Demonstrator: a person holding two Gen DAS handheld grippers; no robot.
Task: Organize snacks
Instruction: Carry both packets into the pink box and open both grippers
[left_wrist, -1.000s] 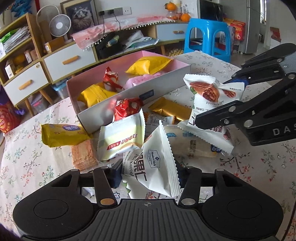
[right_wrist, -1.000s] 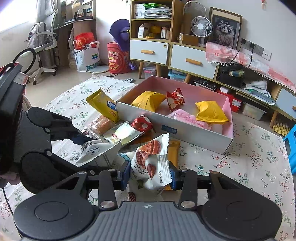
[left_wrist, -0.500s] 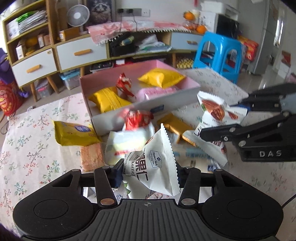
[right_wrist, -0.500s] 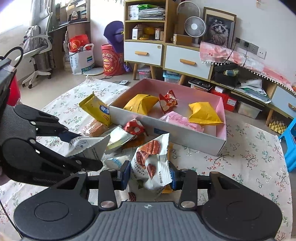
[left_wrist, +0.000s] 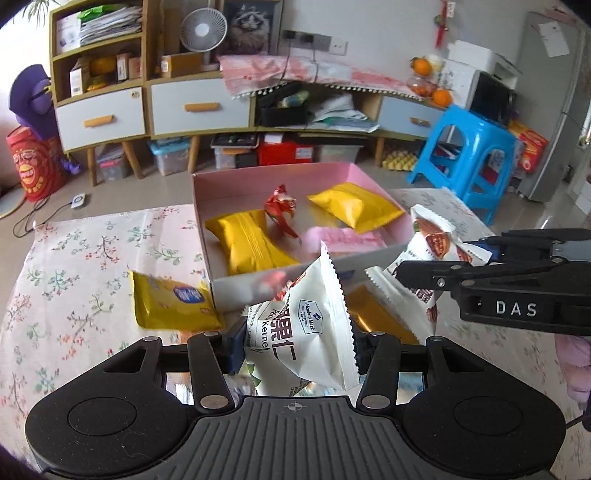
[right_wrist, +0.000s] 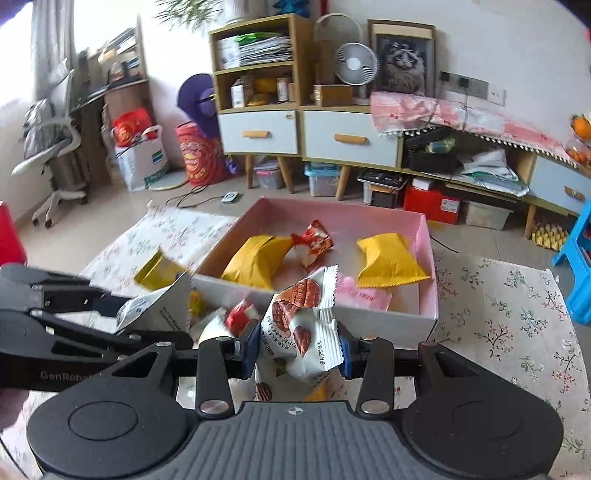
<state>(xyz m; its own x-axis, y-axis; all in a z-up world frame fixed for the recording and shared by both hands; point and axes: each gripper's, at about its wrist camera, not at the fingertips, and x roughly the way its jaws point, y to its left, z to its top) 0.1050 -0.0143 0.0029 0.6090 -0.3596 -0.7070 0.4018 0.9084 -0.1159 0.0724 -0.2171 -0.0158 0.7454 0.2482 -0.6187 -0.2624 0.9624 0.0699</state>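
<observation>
Left wrist view: The left gripper (left_wrist: 297, 341) has its jaws closed on a white kernel packet (left_wrist: 312, 325), which stands upright between the pads with its serrated top edge pointing up. Ahead of the jaws sits the pink box (left_wrist: 236, 286), open at the top. It contains two yellow packets (left_wrist: 251, 245), a red wrapped sweet (left_wrist: 281, 206) and a pink packet (left_wrist: 347, 240). To the left of the jaws, a yellow packet with a blue label (left_wrist: 171, 306) lies on the floral surface (left_wrist: 77, 266), just beside the near wall of the box. To the right of the jaws, the right gripper (left_wrist: 436, 258) enters from the frame edge, clamped on a white pecan packet (left_wrist: 430, 240). A gold packet (left_wrist: 376, 314) lies below it on the surface.

Right wrist view: The right gripper (right_wrist: 297, 349) has its jaws closed on the white pecan packet (right_wrist: 301, 328), crumpled between the pads. The pink box (right_wrist: 424, 317) lies directly ahead of the jaws. To the left of the jaws, the left gripper (right_wrist: 122, 317) holds the white kernel packet (right_wrist: 159, 310) off the surface, near the box corner.
</observation>
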